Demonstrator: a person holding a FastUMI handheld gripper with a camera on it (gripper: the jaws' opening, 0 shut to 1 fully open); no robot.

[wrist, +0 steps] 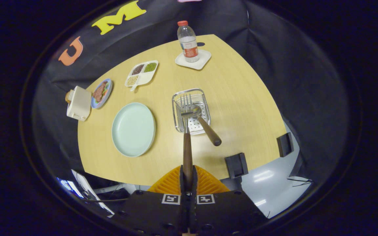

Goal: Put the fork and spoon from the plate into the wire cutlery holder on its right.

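Wooden handle: fork (187,144) pinched by the gripper (188,177), prongs over the wire holder (191,111).
Spoon (202,126): leaning in holder.
Plate (133,129): bare, left of holder.

Bystander items on a pale wooden counter (241,98) in a dark-walled booth.
At the far end, a clear plastic bottle (188,41) with a red cap stands upright on a white square coaster (202,60). Nearer and to one side lies a white divided dish (142,73) holding dark, green and beige grains, then a blue-rimmed small plate of food (101,92), then a cream toaster (78,103) at the counter's edge. Two black brackets (237,165) sit along the near edge.
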